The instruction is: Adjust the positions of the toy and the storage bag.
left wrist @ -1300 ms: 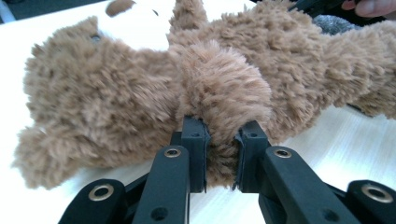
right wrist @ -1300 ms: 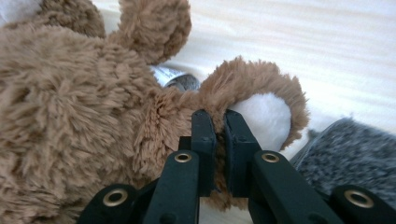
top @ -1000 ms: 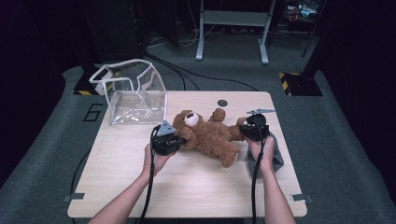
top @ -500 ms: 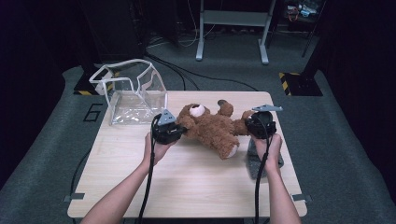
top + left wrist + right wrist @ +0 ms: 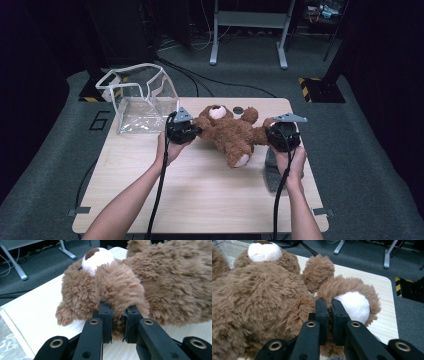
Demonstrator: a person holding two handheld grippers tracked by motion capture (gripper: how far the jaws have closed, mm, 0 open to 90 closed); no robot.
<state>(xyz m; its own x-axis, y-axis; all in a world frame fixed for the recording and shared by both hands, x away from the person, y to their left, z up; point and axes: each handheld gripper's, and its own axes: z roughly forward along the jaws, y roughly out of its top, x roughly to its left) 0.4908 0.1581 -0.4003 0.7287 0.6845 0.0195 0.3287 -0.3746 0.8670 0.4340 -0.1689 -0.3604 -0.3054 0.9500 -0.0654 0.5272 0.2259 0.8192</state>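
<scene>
A brown teddy bear [image 5: 231, 132] with a white muzzle and white foot pads hangs stretched between my two grippers above the light wooden table [image 5: 200, 185]. My left gripper [image 5: 192, 131] is shut on one furry arm of the teddy bear [image 5: 120, 290] beside its head, with fur pinched between the jaws [image 5: 117, 323]. My right gripper [image 5: 270, 134] is shut on a leg of the teddy bear [image 5: 287, 297] just beside the white foot pad [image 5: 354, 305].
A clear plastic bag [image 5: 141, 97] stands open at the table's back left corner. A grey cloth [image 5: 272, 172] lies on the table under my right hand. A small dark disc [image 5: 238, 110] sits near the back edge. Desk legs and cables are on the floor beyond.
Both grippers have risen and moved toward the back of the table with the bear held between them. The bear has lifted off the tabletop and turned slightly.
</scene>
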